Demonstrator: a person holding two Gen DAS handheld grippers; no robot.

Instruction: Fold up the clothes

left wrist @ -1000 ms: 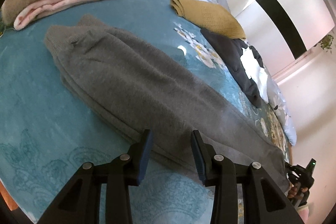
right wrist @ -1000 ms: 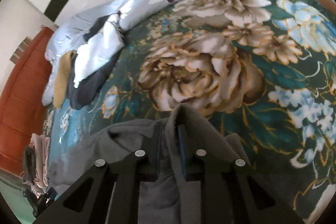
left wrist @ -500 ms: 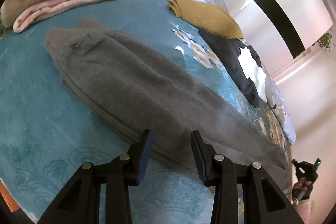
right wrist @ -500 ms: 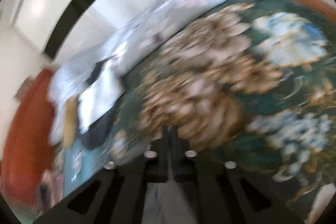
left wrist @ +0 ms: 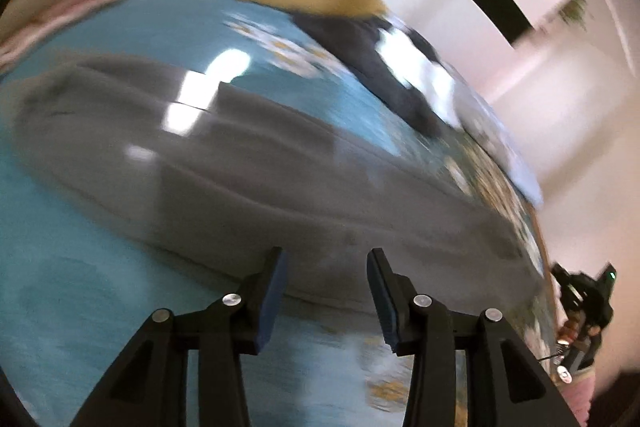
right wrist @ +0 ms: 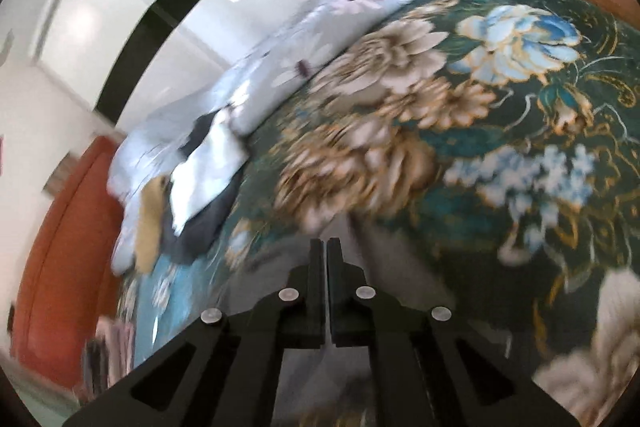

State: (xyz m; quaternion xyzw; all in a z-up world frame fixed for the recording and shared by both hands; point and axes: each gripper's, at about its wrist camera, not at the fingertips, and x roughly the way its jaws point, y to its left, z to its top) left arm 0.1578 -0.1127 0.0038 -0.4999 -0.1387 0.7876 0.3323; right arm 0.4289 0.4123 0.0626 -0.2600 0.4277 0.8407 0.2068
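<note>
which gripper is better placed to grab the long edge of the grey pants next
Left: the left gripper is open at the edge of the grey pants. The right gripper is shut.

I can read no writing, label, brand, number or sign in either of my wrist views (both are smeared with motion blur).
</note>
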